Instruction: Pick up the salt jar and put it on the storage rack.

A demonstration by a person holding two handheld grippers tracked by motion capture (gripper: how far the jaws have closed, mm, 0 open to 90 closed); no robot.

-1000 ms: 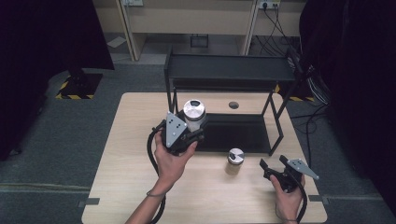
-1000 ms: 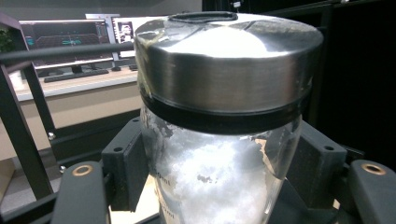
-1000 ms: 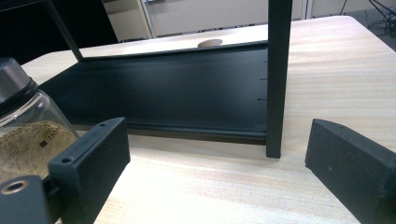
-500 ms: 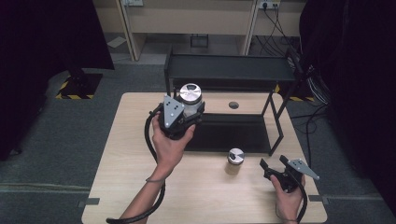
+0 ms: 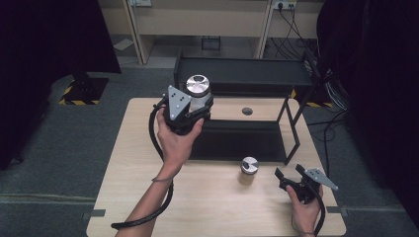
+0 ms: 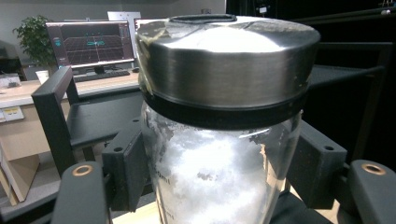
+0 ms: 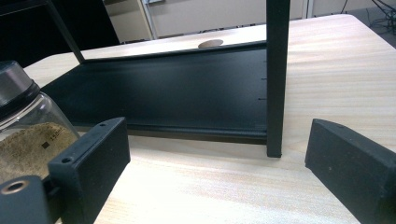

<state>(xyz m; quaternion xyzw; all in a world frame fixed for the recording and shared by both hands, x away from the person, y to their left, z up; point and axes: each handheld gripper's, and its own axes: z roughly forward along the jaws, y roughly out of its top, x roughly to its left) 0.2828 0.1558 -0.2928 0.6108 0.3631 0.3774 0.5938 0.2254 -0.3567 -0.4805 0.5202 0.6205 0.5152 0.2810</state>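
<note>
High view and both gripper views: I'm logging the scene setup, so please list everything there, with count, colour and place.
Jar with white filling: one, clear glass, silver lid, held above the rack's left end.
Jar with brown filling: one, clear glass, silver lid, standing on the table in front of the rack.
Rack: one, black, two shelves, at the table's far side.
Table: one, light wood, with a round hole near the far edge.
Monitor: one, lit, on a desk in the background.
Left hand-held gripper: black, shut on the white-filled jar.
Right hand-held gripper: black, open, low at the table's near right.
</note>
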